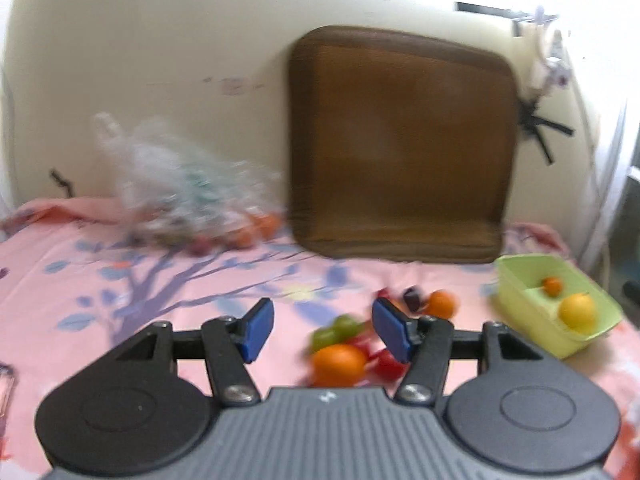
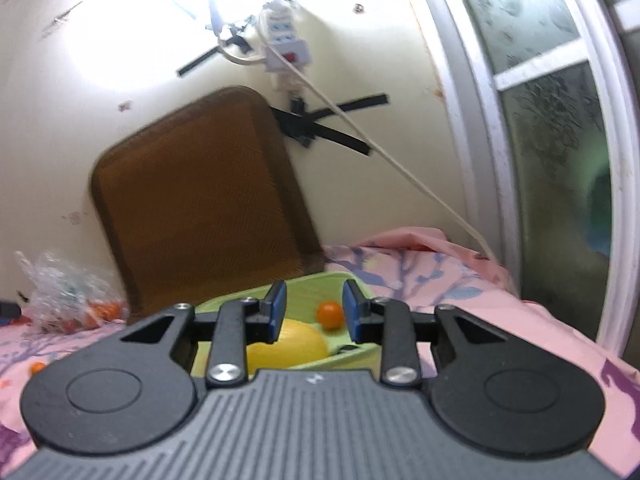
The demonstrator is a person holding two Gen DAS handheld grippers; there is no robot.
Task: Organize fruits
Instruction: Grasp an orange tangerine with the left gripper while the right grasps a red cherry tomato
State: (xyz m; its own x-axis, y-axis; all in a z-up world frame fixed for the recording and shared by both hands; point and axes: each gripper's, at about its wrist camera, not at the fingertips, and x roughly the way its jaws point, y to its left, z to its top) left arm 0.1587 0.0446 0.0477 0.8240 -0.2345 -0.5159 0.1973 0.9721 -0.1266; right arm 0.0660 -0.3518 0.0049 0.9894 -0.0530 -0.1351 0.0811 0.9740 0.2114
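**Me:** Fruits [image 1: 352, 344] lie loose on the pink sheet [image 1: 120, 320] in my left camera: an orange [image 1: 340, 363], green grapes [image 1: 334, 330], some red pieces [image 1: 388, 364], with another orange [image 1: 441, 304] and a dark purple piece [image 1: 414, 298] further back. The picture is blurred.

**Other:** And your left gripper?

**Me:** My left gripper [image 1: 322, 330] stands fairly wide, nothing between the blue pads [image 1: 258, 330]. The pile sits just beyond its right finger.

**Other:** Anything sorted?

**Me:** A green box [image 1: 520, 292] at the right holds a lemon [image 1: 578, 311] and a small orange [image 1: 553, 286]. A brown cushion [image 1: 400, 144] leans on the wall, and a clear bag [image 1: 180, 188] with more fruit lies to its left.

**Other:** Now the right camera.

**Me:** My right gripper [image 2: 315, 312] hovers over the same green box [image 2: 308, 284]. Its jaws are narrow, yet a clear gap shows between the pads and nothing is in it. The lemon [image 2: 296, 346] lies below the left finger; the small orange [image 2: 330, 313] sits beyond the gap. The cushion [image 2: 200, 200] and bag [image 2: 68, 292] are behind, a window [image 2: 560, 140] at right.
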